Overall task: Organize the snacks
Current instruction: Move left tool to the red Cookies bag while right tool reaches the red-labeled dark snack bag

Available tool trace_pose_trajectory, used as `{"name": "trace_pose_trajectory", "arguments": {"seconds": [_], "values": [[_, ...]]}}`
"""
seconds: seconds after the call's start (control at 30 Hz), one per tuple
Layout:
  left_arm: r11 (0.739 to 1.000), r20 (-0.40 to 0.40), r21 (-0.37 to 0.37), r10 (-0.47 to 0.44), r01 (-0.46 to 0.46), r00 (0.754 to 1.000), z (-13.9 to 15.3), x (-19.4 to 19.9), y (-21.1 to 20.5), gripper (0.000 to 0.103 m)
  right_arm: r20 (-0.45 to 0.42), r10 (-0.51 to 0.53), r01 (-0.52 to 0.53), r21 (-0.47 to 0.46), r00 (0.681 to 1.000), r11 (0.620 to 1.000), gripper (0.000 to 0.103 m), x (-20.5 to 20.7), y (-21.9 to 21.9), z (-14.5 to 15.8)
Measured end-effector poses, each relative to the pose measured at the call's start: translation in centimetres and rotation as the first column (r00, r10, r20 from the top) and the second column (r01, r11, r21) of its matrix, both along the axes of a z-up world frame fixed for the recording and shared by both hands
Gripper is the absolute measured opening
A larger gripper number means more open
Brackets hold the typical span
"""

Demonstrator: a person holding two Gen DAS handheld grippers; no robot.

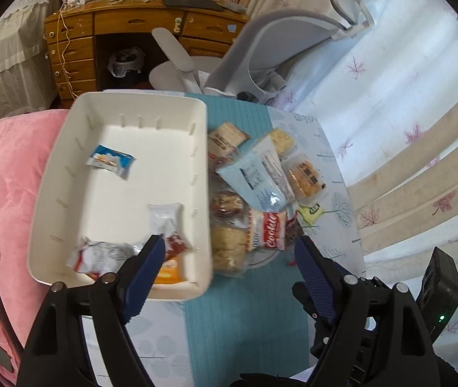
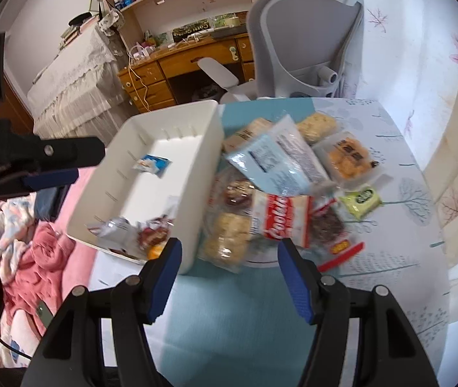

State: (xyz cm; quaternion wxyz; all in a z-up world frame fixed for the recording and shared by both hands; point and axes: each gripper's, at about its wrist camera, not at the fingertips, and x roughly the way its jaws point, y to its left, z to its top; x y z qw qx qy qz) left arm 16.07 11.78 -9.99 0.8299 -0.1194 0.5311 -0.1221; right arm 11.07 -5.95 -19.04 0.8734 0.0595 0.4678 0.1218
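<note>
Both the left tongs (image 1: 229, 251) and right tongs (image 2: 229, 253) gape empty; the white plastic bin (image 1: 201, 148), overhanging the desk (image 2: 229, 306) lower left, could tip.

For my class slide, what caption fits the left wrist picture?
Open left gripper hovers between a white bin holding a few snacks and the pile of snack packets beside it.

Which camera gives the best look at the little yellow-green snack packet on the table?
The right wrist view: the yellow-green packet lies unobstructed there and looks larger. In the left wrist view the same packet appears smaller, past the cookie bag, still uncovered.
</note>
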Motion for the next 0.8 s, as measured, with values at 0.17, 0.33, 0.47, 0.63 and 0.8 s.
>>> {"name": "trace_pose_trajectory", "arguments": {"seconds": [0.17, 0.33, 0.47, 0.63, 0.8], "values": [[1.000, -0.037, 0.006, -0.014, 0.014, 0.999, -0.8, 0.6, -3.1, 0.086, 0.004, 0.027, -0.027, -0.039, 1.000, 0.999, 0.062, 0.4, -2.2, -0.7], [1.000, -0.069, 0.012, -0.023, 0.023, 0.997, -1.7, 1.2, -6.1, 0.090, -0.007, 0.058, -0.058, -0.063, 0.998, 0.996, 0.062, 1.1, -4.1, -1.6], [0.999, -0.115, 0.025, -0.021, 0.024, 0.993, -3.1, 2.1, -8.5, 0.090, -0.010, 0.088, -0.089, -0.095, 0.996, 0.992, 0.062, 1.7, -5.5, -2.4], [0.998, -0.193, 0.056, 0.002, 0.009, 0.981, -5.6, 3.4, -10.5, 0.091, -0.002, 0.130, -0.130, -0.125, 0.991, 0.984, 0.062, 2.4, -6.9, -3.8], [0.997, -0.292, 0.074, 0.037, -0.016, 0.956, -8.9, 4.7, -12.4, 0.091, 0.021, 0.178, -0.173, -0.156, 0.984, 0.973, 0.062, 3.3, -7.9, -5.4]]}}
